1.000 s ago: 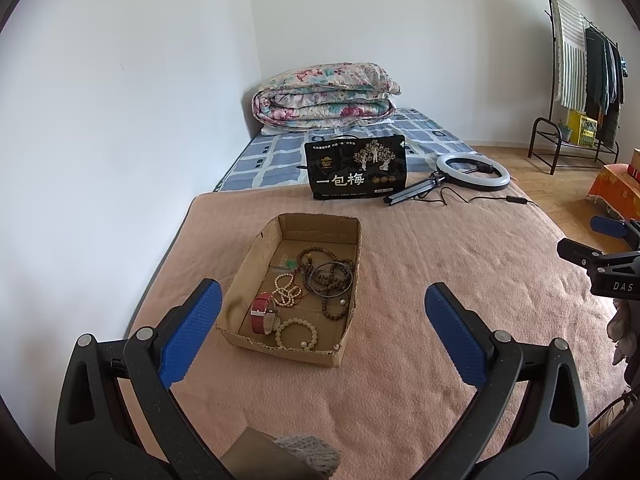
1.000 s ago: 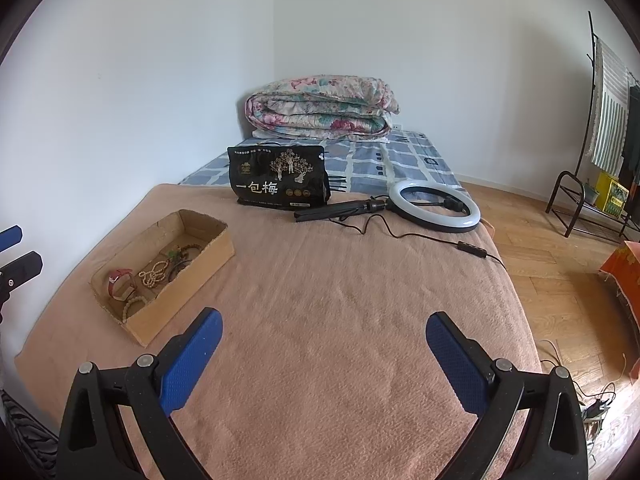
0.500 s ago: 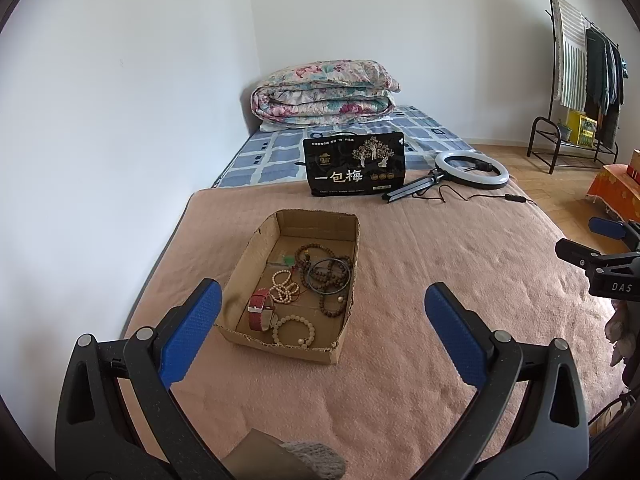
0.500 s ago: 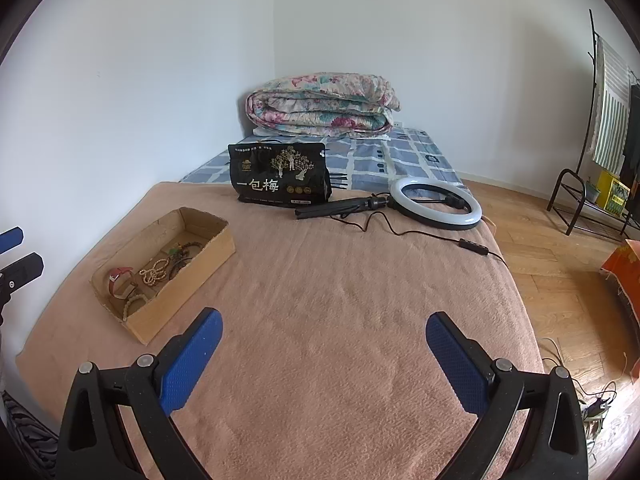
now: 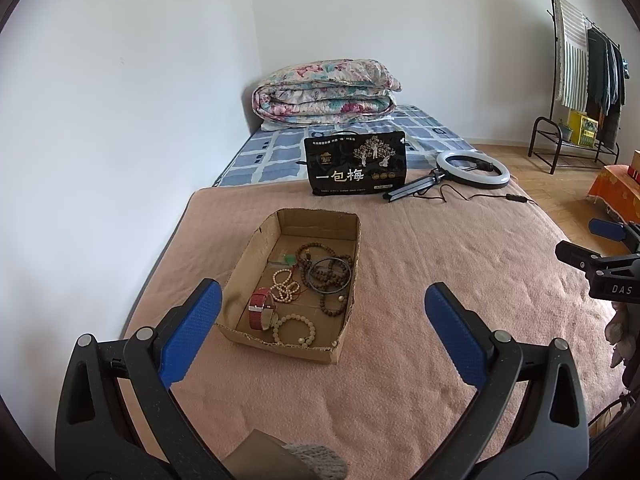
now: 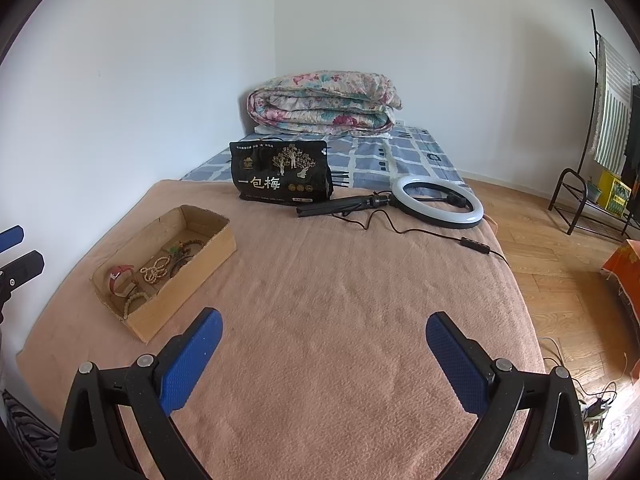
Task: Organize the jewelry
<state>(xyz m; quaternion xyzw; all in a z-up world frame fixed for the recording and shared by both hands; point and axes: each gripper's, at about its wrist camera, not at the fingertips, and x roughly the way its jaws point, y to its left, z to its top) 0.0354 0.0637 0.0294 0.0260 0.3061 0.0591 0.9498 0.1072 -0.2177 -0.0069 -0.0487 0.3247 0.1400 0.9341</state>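
1. Both of my claws hang over the peach plush blanket point(image 6: 340, 300), jaws spread wide and holding nothing: the left claw point(image 5: 320, 320) and the right claw point(image 6: 324, 344).
2. The jewelry sits in a shallow brown cardboard tray point(image 5: 240, 264), just ahead of the left claw, toward its left finger; from the right claw it lies well off to the left.
3. Risk, as I judge it: the dark wooden bead strands point(image 5: 326, 270), thin dark metal bangle point(image 5: 332, 276) and cream bead strand point(image 5: 282, 286) overlap, so closing on one may drag its neighbours out.
4. The light tray could slide or tip if a finger catches its torn front wall.
5. The red strap watch point(image 5: 260, 308) lies beside a cream bead bracelet point(image 5: 294, 328); a careless pinch may take both.
6. Hard to make out: a small green piece point(image 5: 289, 258), and which strands are knotted together.
7. A tan and grey object point(image 5: 280, 460) at the bottom edge is cut off; I cannot identify it.
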